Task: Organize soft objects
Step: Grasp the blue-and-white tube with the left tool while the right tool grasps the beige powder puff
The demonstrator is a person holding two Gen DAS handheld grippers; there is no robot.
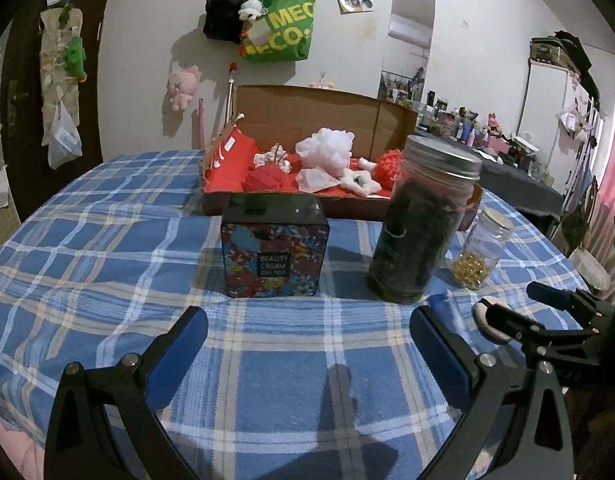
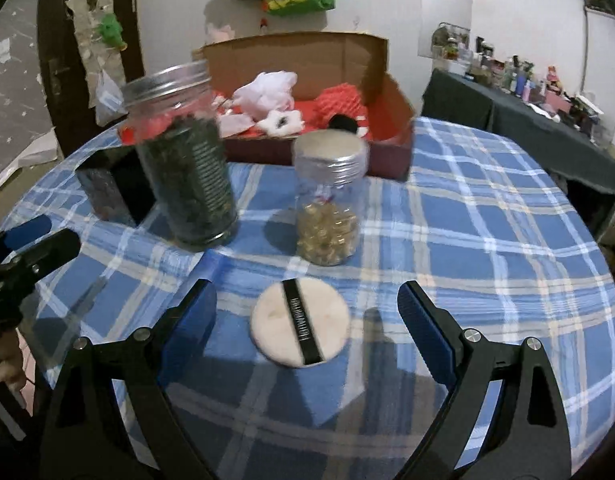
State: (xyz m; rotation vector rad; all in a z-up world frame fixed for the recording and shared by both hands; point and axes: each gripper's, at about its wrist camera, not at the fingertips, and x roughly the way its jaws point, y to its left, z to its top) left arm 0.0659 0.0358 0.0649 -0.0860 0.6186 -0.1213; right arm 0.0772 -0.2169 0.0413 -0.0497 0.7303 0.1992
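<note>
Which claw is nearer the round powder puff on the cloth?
Right. The right claw is open with the powder puff between its fingers; the left claw is open off to the puff's left.

Your left wrist camera looks forward and downward along its fingers, low over the checked tablecloth [image 1: 107, 264], facing the wall. Your right wrist camera sits to its right, tilted down more steeply and nearer the small jar [image 2: 329, 204]. Both views share the tall jar [image 1: 423, 220], the small jar, the black box [image 1: 273, 246], the cardboard box [image 1: 307, 120] and the green bag [image 1: 281, 28].
</note>
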